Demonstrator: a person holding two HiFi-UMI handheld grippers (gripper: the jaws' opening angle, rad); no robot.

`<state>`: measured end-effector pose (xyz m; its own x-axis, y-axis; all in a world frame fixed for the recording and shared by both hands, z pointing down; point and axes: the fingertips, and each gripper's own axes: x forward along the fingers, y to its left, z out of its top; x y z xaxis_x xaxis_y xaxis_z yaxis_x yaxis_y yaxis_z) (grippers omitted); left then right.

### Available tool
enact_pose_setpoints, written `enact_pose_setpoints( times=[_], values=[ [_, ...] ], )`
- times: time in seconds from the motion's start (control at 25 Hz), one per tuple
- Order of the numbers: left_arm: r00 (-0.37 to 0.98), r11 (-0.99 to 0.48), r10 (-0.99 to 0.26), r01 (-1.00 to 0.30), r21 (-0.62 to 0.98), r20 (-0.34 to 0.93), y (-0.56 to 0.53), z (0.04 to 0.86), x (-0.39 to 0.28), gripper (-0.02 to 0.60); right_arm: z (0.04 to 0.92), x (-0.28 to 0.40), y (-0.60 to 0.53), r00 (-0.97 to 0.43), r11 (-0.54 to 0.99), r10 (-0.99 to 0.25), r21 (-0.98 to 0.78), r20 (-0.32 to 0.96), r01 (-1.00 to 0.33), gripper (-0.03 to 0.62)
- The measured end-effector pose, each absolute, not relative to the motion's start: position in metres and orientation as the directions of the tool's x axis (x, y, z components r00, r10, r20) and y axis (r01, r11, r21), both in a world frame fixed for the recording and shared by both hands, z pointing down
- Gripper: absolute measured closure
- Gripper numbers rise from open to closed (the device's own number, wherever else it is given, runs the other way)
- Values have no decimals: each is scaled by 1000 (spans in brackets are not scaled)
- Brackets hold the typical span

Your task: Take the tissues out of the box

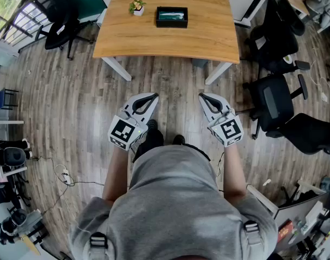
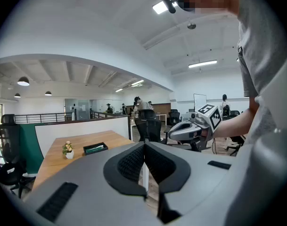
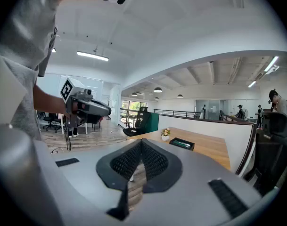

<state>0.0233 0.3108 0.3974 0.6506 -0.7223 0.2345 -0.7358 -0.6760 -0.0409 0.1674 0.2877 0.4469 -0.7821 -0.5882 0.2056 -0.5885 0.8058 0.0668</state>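
Observation:
A black tissue box (image 1: pixel 172 17) with a pale tissue showing in its top lies on the far part of a wooden table (image 1: pixel 165 42). It also shows small in the left gripper view as the tissue box (image 2: pixel 95 148) and in the right gripper view as the tissue box (image 3: pixel 182 144). I stand well back from the table. My left gripper (image 1: pixel 153 97) and right gripper (image 1: pixel 202 97) are held side by side over the floor, both shut with nothing between the jaws. The left gripper's tips (image 2: pixel 144 145) and the right gripper's tips (image 3: pixel 142 141) meet.
A small potted plant (image 1: pixel 136 6) stands left of the box. Black office chairs (image 1: pixel 276 99) crowd the right side, another chair (image 1: pixel 59 26) sits at the table's left. Cables (image 1: pixel 64 175) and equipment (image 1: pixel 10 156) lie on the wooden floor at the left. Low partitions and people stand far off.

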Motion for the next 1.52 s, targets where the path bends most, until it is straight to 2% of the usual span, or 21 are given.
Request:
enact_pose_setpoints(
  times=[0.36, 1.32, 1.4, 1.52],
  values=[
    [644, -675, -720, -737, -41, 259, 322, 403, 26, 563, 451, 170, 293, -784, 807, -587, 76, 202, -585, 591],
    [630, -652, -742, -758, -27, 229, 316, 400, 31, 561, 442, 179, 280, -783, 802, -595, 64, 180, -594, 589],
    [626, -647, -746, -762, -25, 226, 314, 400, 29, 561, 443, 178, 278, -782, 801, -596, 66, 183, -595, 586],
    [628, -649, -744, -760, -27, 227, 315, 402, 30, 561, 444, 178, 276, -781, 800, -597, 63, 180, -597, 546]
  ],
)
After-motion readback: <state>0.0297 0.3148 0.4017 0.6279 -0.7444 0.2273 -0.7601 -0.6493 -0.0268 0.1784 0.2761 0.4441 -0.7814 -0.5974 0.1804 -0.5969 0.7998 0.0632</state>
